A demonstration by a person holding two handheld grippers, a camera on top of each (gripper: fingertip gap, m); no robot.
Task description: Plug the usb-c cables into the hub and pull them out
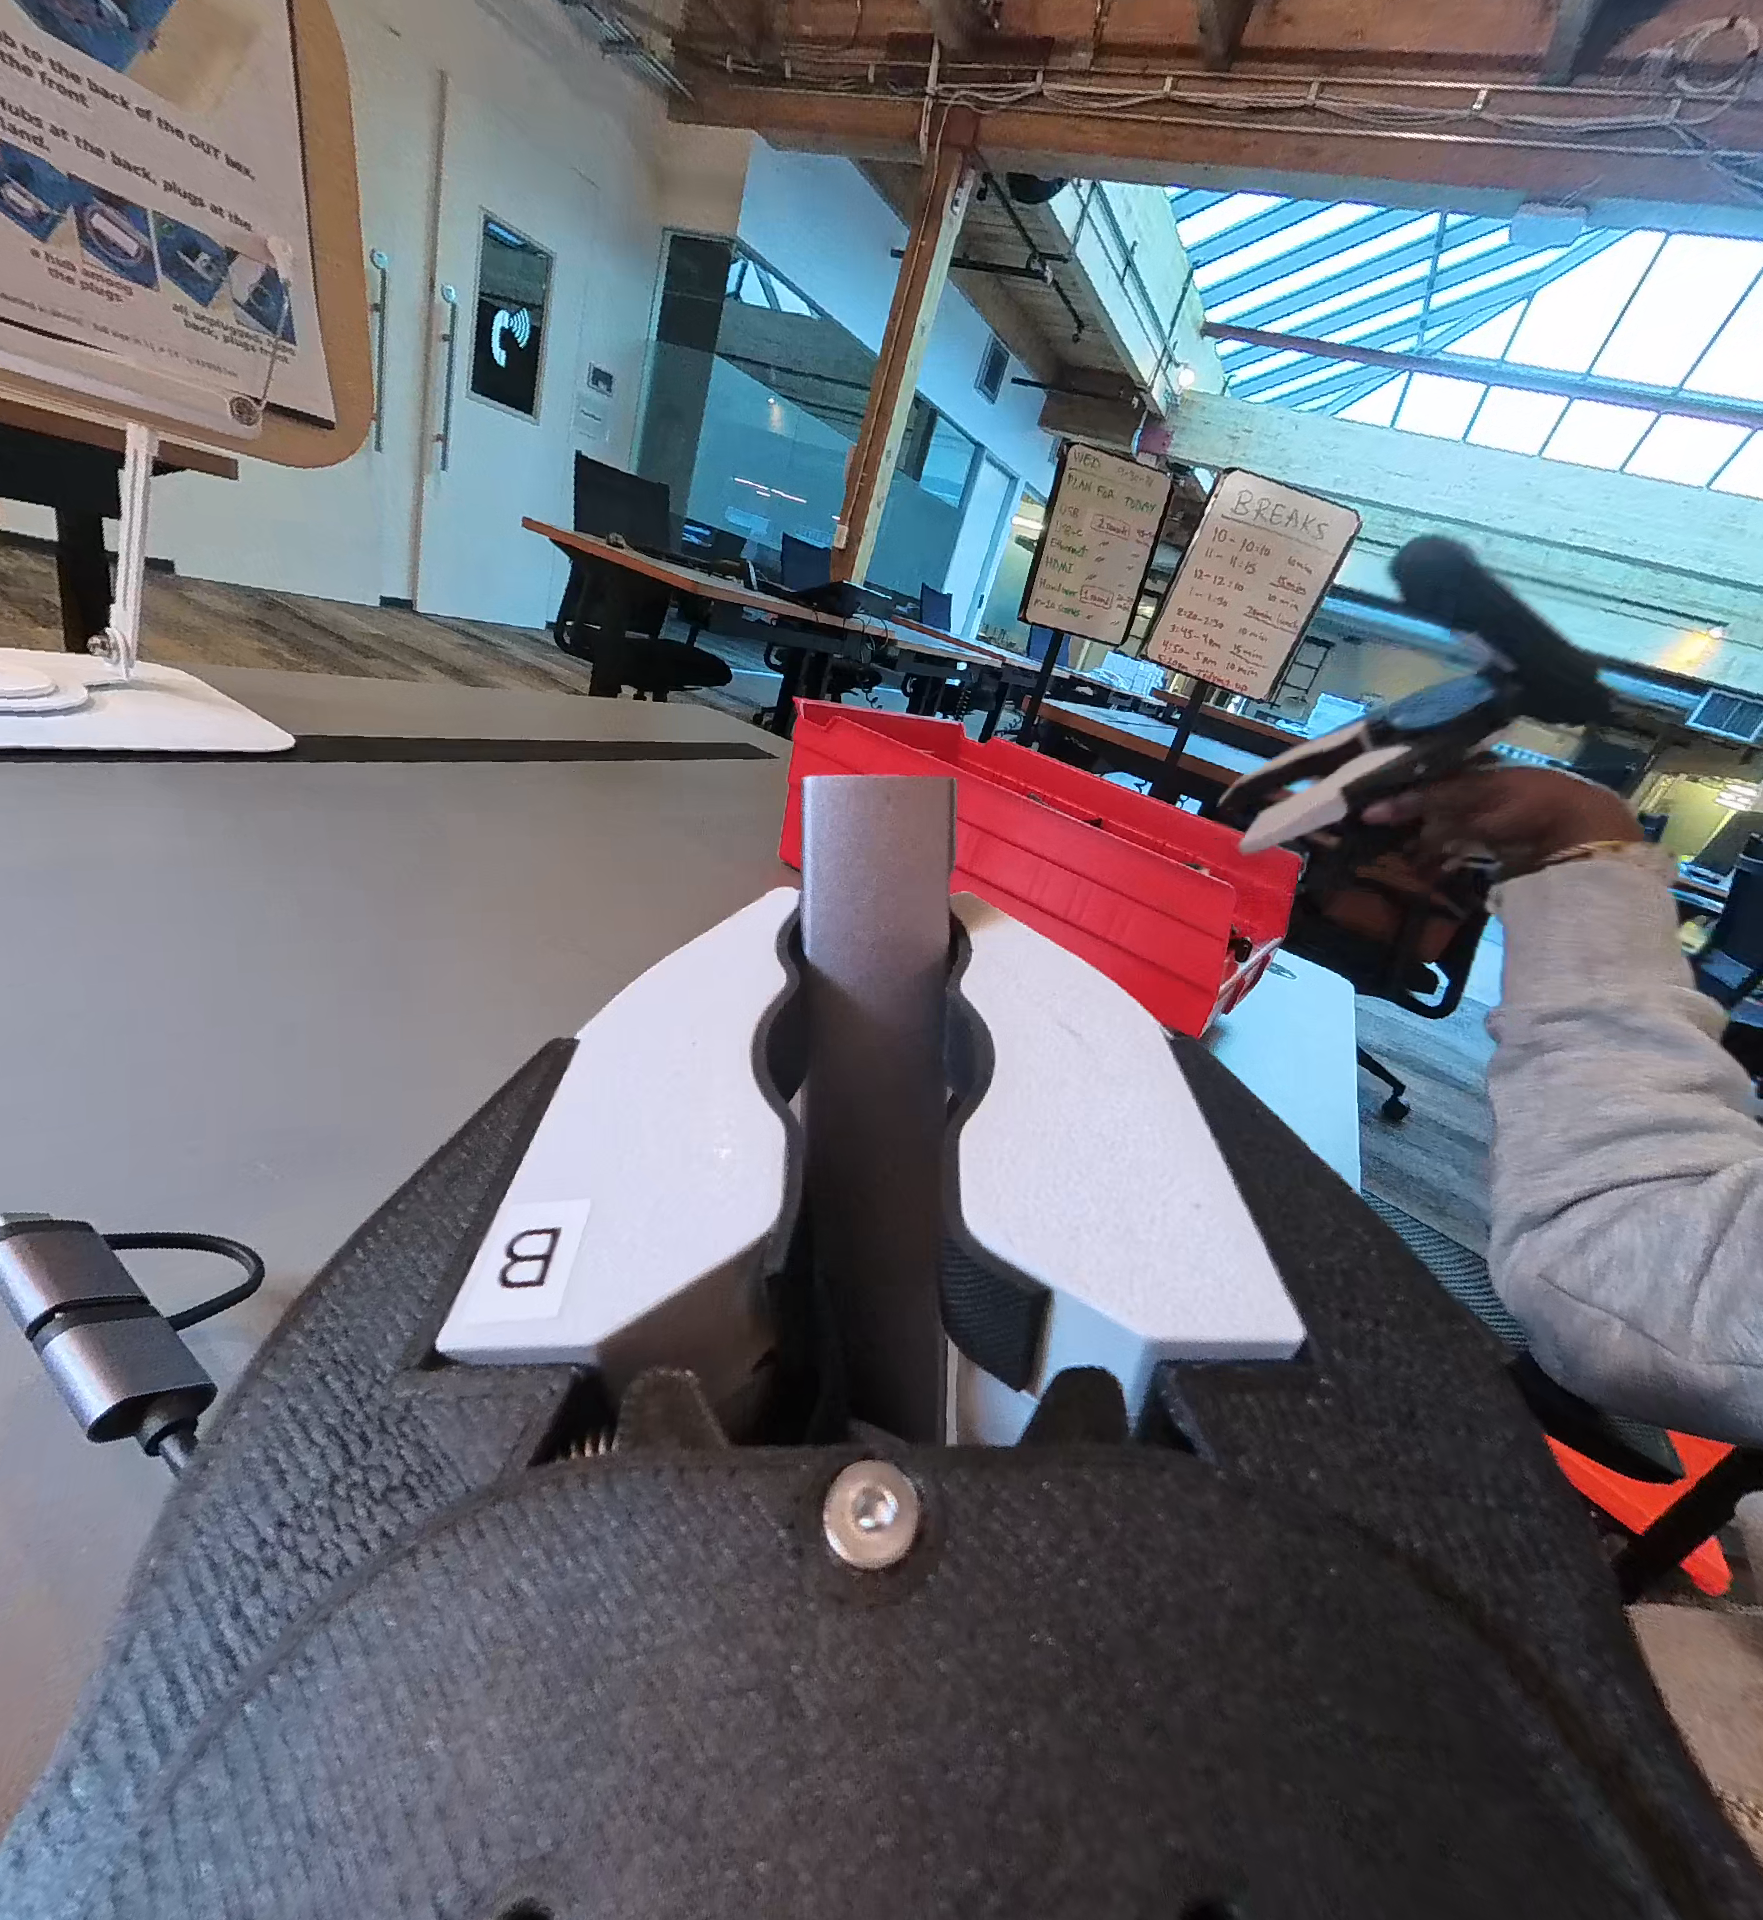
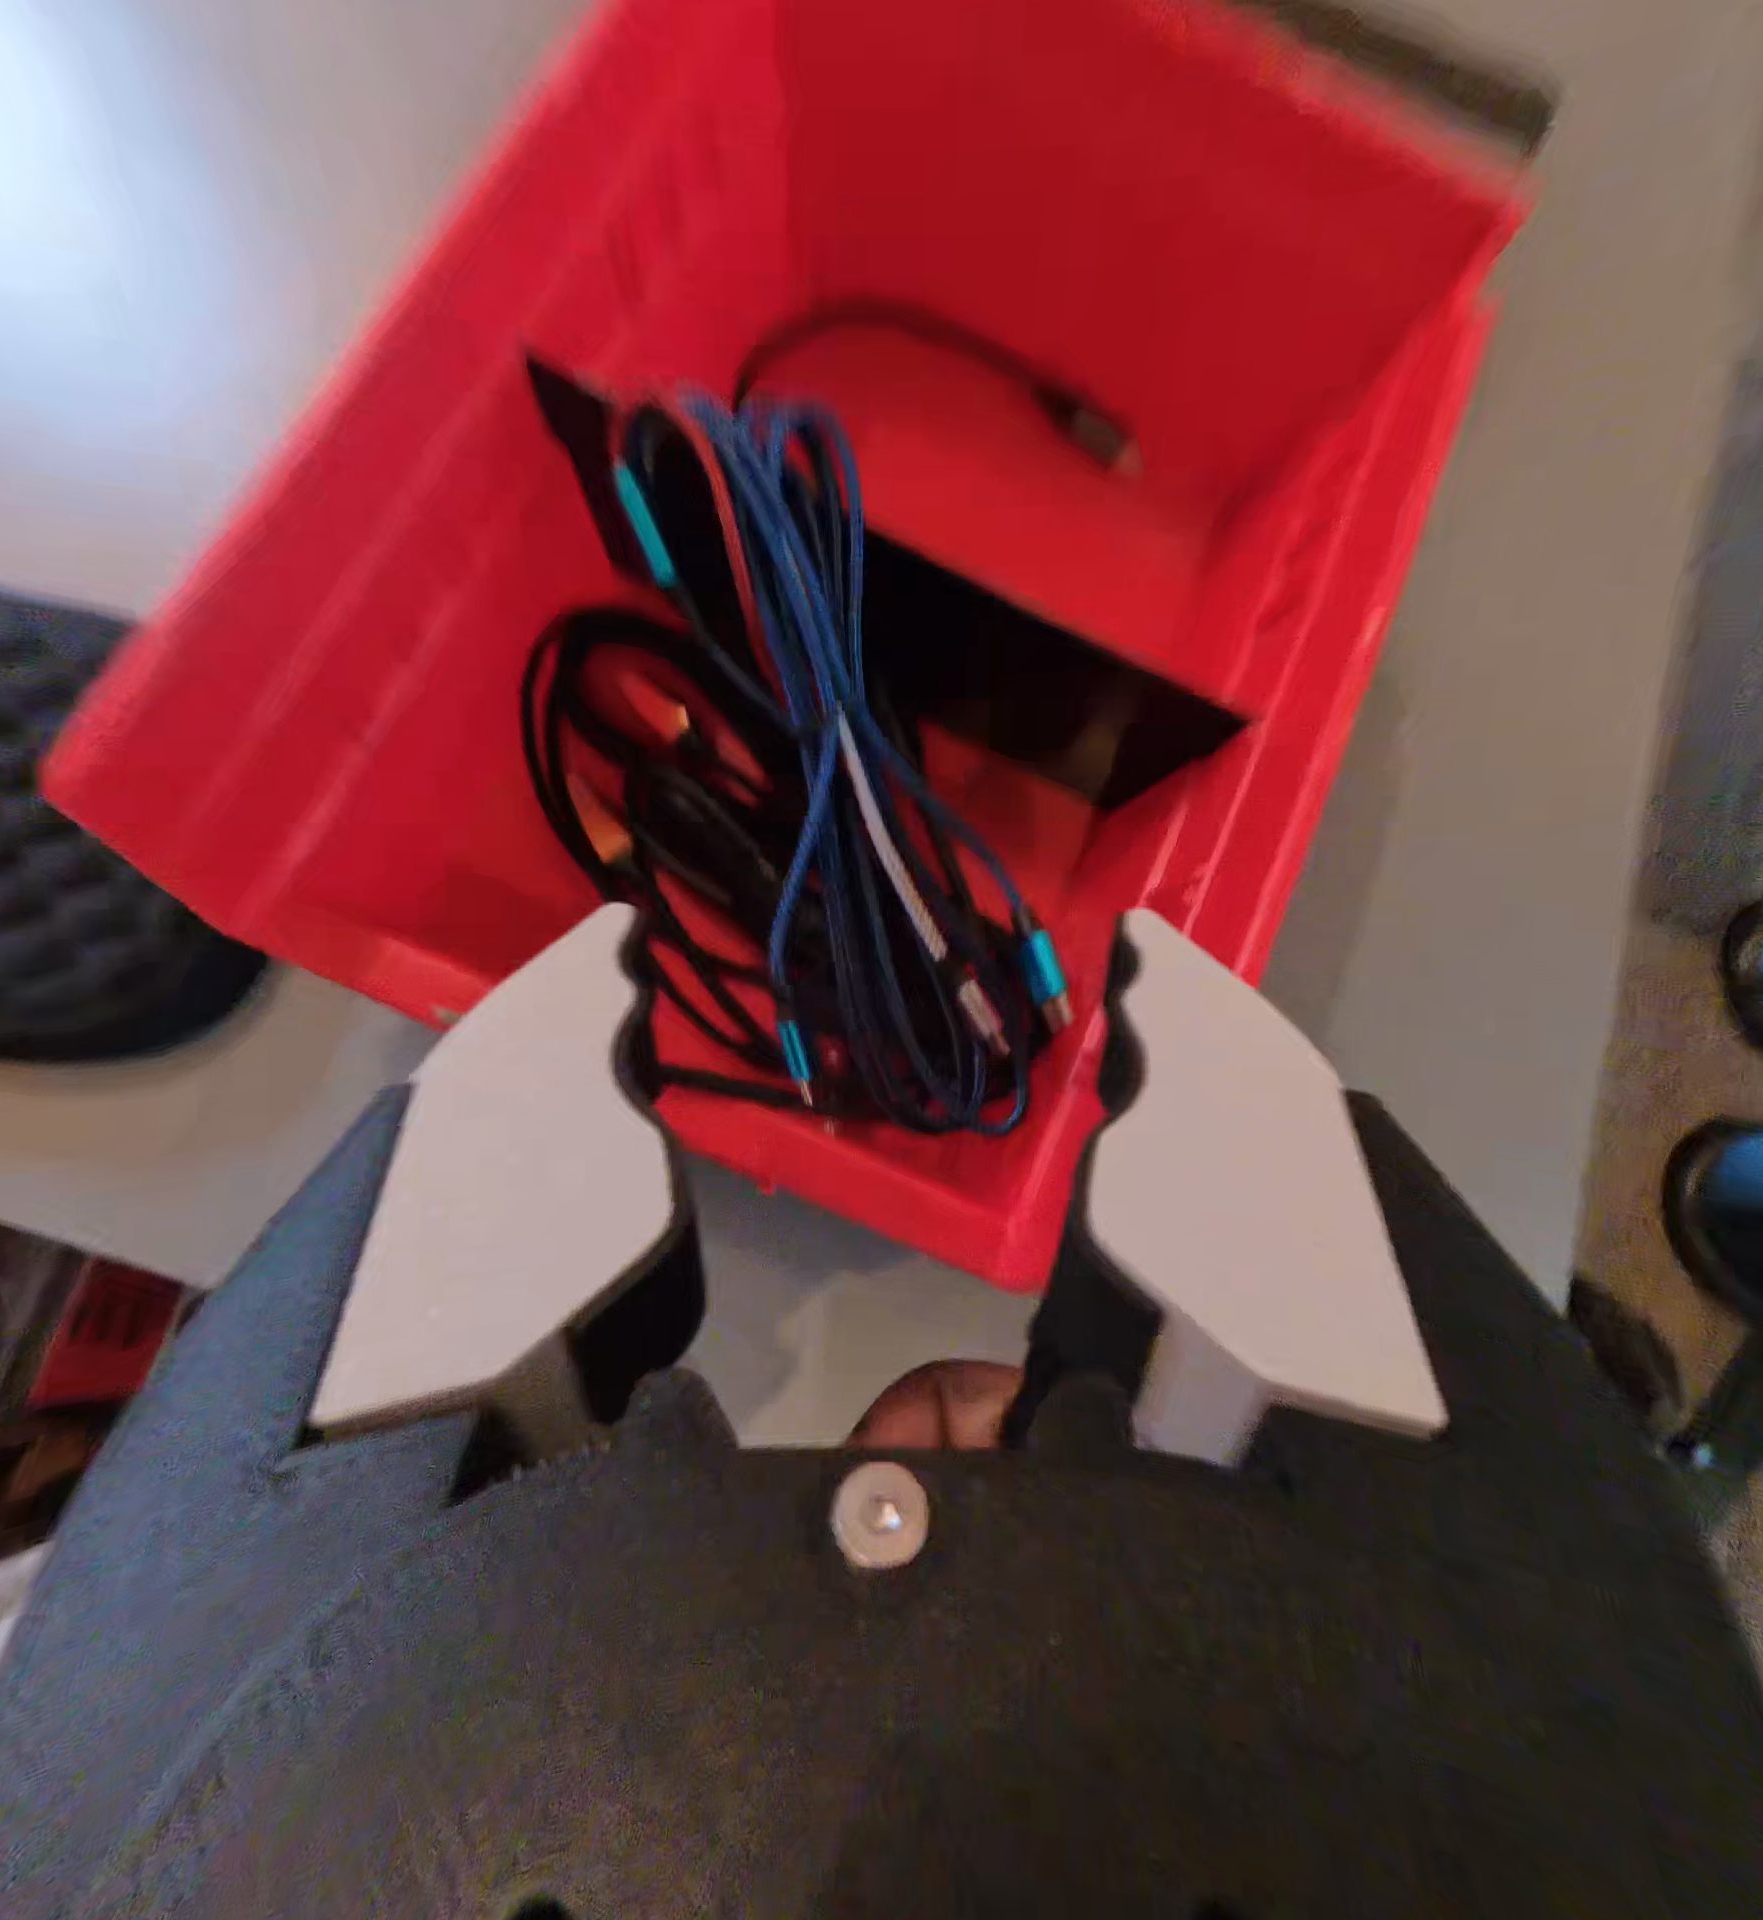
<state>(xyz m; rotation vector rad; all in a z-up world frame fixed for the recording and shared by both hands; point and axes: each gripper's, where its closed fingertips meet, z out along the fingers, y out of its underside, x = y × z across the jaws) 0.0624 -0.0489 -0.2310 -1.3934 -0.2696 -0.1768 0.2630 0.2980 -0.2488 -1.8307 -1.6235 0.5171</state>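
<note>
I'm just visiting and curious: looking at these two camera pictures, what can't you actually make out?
- Hub, left wrist view: its ports are not visible; the left gripper clamps its sides and only one flat face shows.
- Cables in the red bin, right wrist view: motion blur and tangling prevent counting them.
- Right gripper, left wrist view: blurred; only the right wrist view shows it open.
- Adapter on the table: its cord runs behind the gripper.

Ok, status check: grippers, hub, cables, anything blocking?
Left gripper shut on hub. Right gripper open, empty, above red bin. Cables tangled inside, unplugged. Nothing blocking.
</note>
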